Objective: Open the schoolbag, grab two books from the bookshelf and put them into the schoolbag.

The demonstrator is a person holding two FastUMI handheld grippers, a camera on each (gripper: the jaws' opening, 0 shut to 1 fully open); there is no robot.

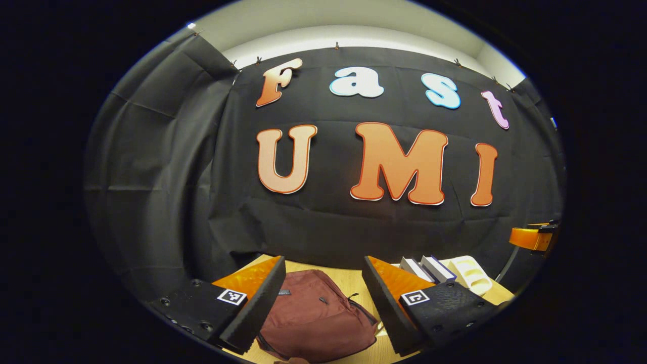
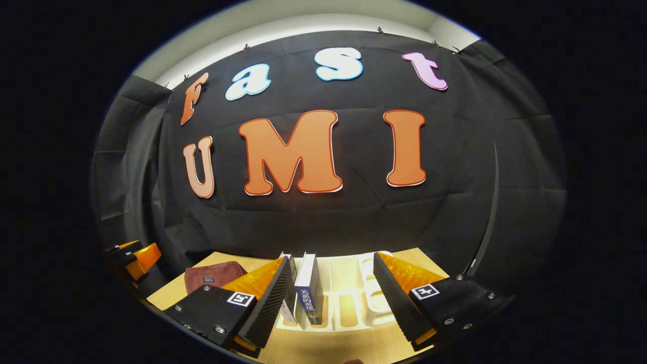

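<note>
**Both grippers held open above the worktop**

The left gripper (image 1: 323,308) is spread wide over the closed schoolbag (image 1: 316,318). The right gripper (image 2: 331,298) is parted before two upright books (image 2: 309,288) in the bookshelf (image 2: 371,293) on the worktop (image 2: 323,349).

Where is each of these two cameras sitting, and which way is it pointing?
Left gripper view: rides on the left gripper, looking along its open fingers down at the closed schoolbag on the table.
Right gripper view: rides on the right gripper, its open fingers facing the books upright in the white bookshelf.
Shared: schoolbag, books, bookshelf, table; each also catches the other gripper at its edge.
</note>
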